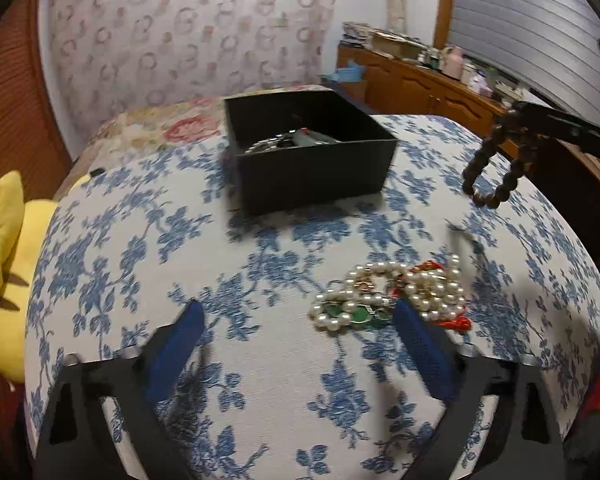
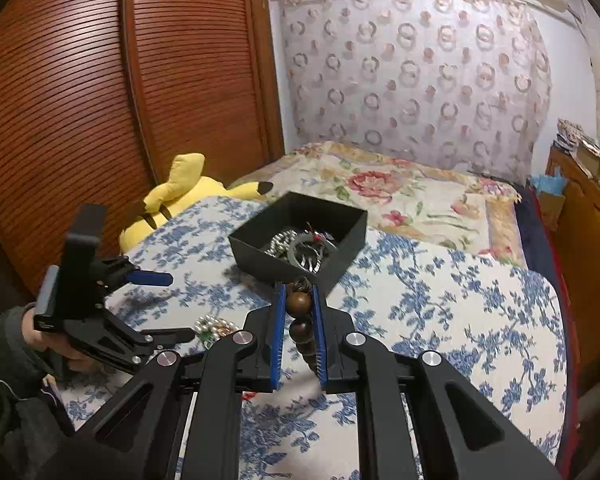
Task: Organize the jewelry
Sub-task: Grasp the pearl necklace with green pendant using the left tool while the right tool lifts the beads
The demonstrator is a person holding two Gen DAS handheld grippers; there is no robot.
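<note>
While the right gripper is clamping its blue ribbed pads on a string of round dark wooden beads, the bead bracelet is hanging as a loop in the air to the right of the box in the left wrist view, clear of the cloth. Left gripper is sitting with fingers spread wide, grasping nothing, its right blue pad just beside the jewelry pile. That pile is lying near on the cloth: glossy white pearl strands tangled with green flat pieces and red cord. Black square open-top box is resting farther back at centre, matte walls, already containing shiny silver beads and a grey ring-shaped bangle. Blue floral woven cloth is covering the surface under everything. Yellow plush toy is lying at the far left edge, next to a slatted wooden door.
</note>
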